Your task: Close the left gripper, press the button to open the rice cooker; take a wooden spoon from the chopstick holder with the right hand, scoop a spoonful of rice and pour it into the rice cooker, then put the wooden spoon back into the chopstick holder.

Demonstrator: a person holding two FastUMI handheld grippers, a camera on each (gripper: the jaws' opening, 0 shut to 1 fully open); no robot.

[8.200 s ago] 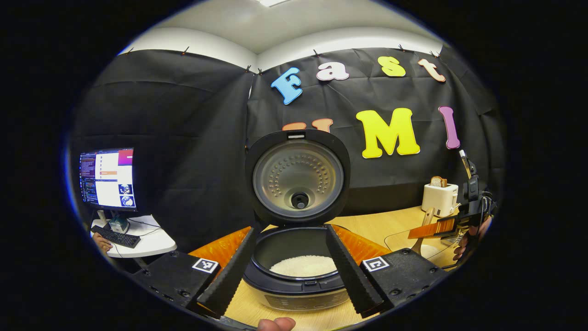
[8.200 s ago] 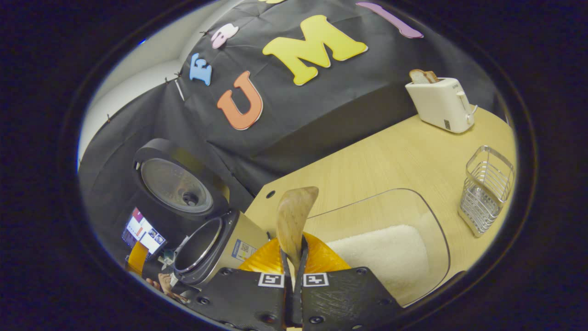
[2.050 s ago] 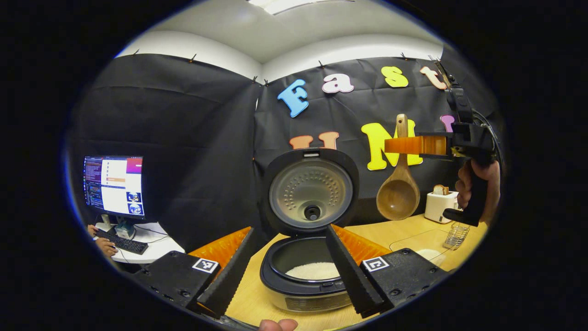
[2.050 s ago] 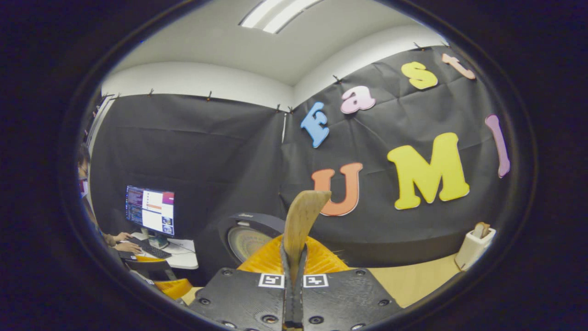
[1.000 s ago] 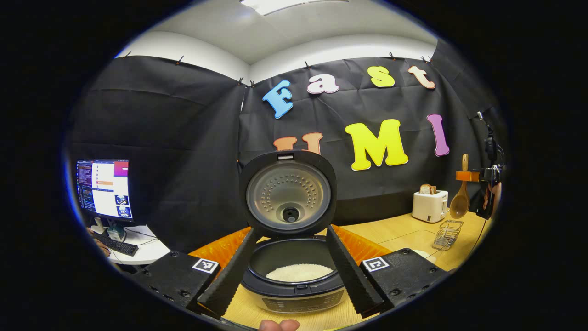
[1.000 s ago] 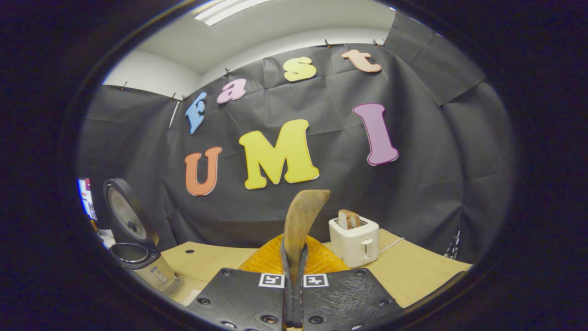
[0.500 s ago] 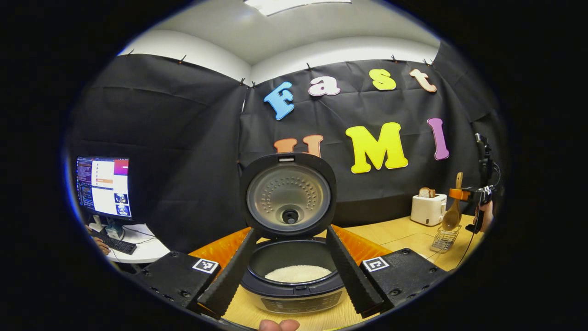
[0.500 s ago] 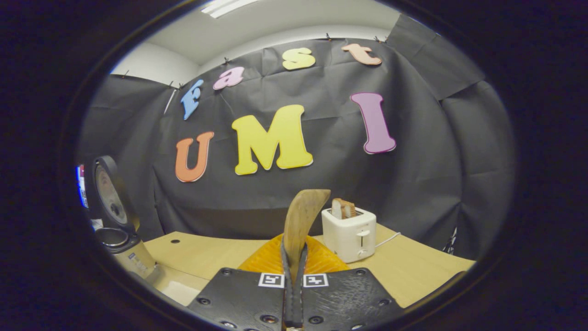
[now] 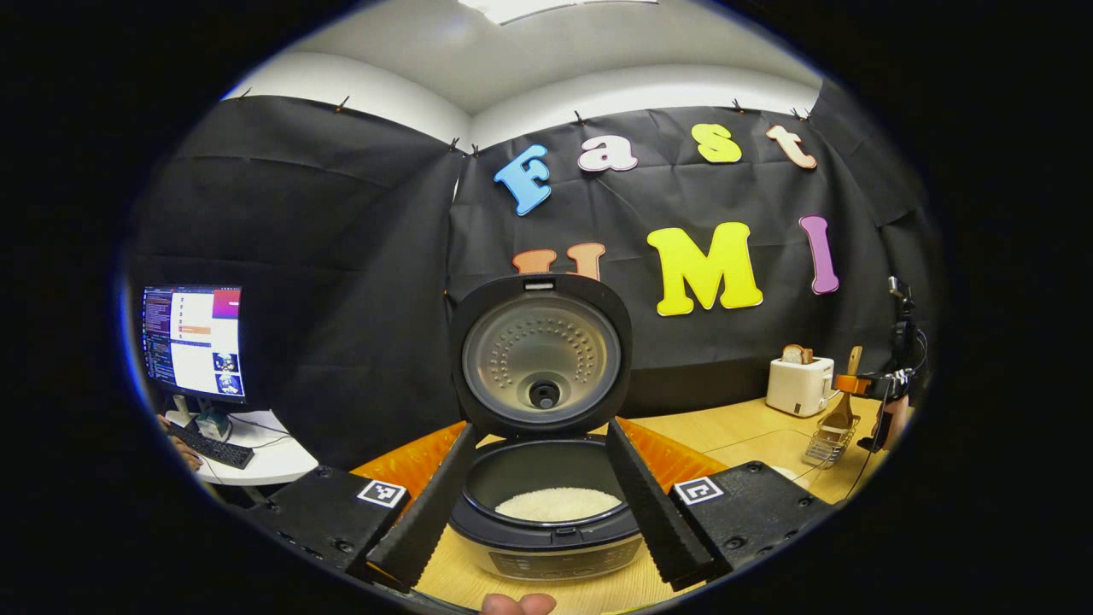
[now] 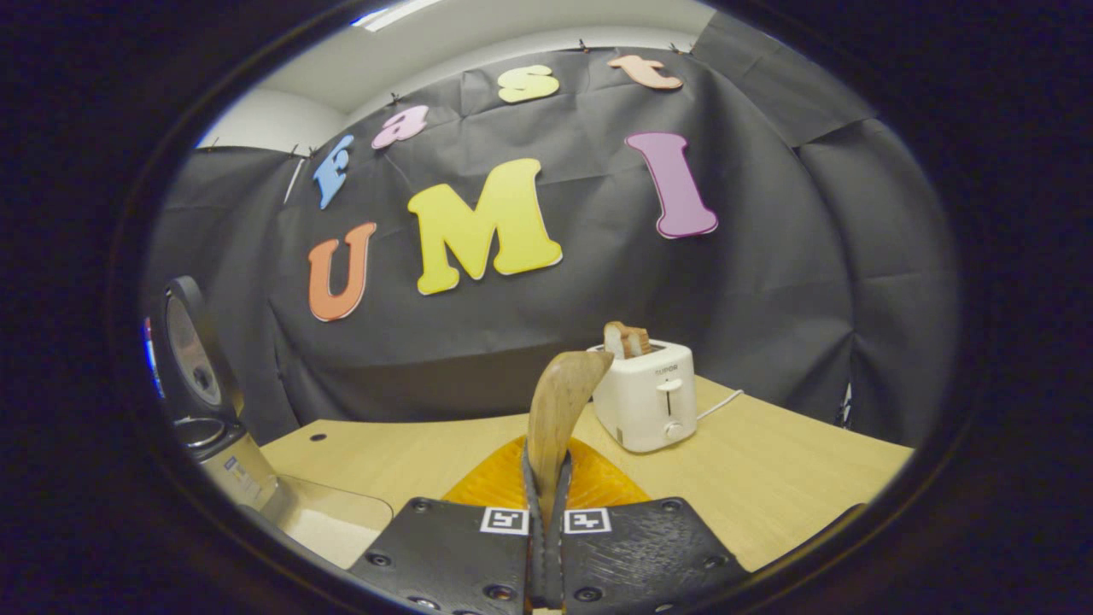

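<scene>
Wooden spoon lowered bowl-first into the chopstick holder, rice cooker standing open.

In the left gripper view the left tool point(image 9: 534, 504) is spread wide, its two fingers framing the rice cooker point(image 9: 546, 521), which sits on the table point(image 9: 683, 427) with its lid point(image 9: 540, 352) upright and white rice point(image 9: 557, 504) in the pot. Far to the right, the right tool point(image 9: 854, 384) pinches the wooden spoon point(image 9: 841, 408) by its handle, the bowl down inside the wire chopstick holder point(image 9: 827, 442) near the toaster point(image 9: 799, 385). In the right gripper view the right tool's fingers are pressed together on the spoon's handle point(image 10: 559, 410), with the toaster just behind it.
</scene>
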